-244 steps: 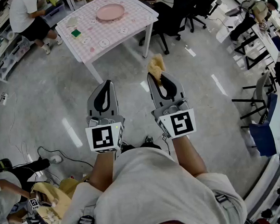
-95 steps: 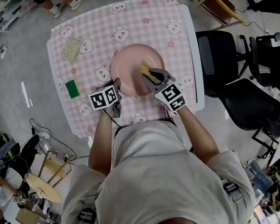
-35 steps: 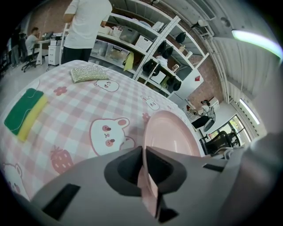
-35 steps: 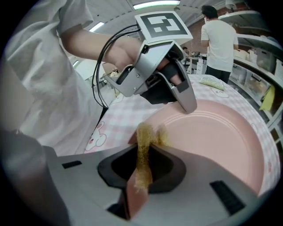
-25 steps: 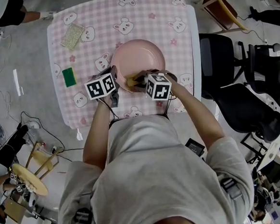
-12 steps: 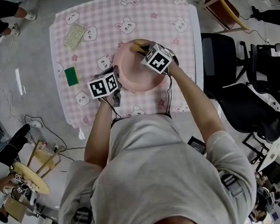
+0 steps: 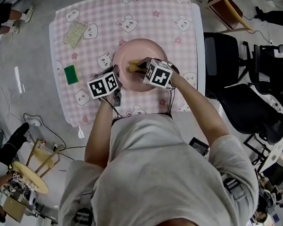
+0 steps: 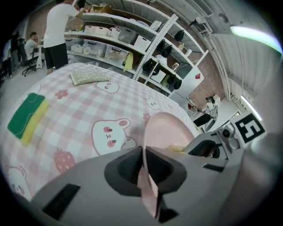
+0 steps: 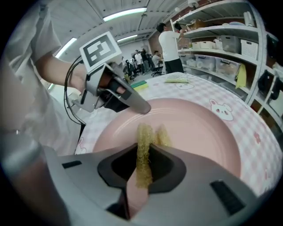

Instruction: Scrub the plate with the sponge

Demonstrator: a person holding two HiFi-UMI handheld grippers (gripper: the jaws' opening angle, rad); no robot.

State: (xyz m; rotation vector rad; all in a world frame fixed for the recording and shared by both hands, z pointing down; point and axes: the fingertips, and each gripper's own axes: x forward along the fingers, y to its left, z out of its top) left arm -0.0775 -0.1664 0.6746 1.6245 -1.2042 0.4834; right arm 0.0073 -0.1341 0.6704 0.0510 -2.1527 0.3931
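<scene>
The right gripper (image 9: 143, 150) pinches the sponge (image 9: 152, 134), whose tip rests on the plate (image 9: 199, 132) near its centre. The left gripper (image 8: 144, 152) clamps the near rim, steadying the plate on the table (image 7: 104, 10). Press evenly and sweep small circles outward. Contact looks light, though it is hard to judge.

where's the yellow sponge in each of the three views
Head view: the yellow sponge sits near the picture's centre top, on the left half of the pink plate.
Left gripper view: only a small yellow sliver shows, right of centre, low on the plate.
Right gripper view: dead centre, clamped upright between the jaws, its far end on the plate.
Shared landmark: the pink plate, seen in all three.
</scene>
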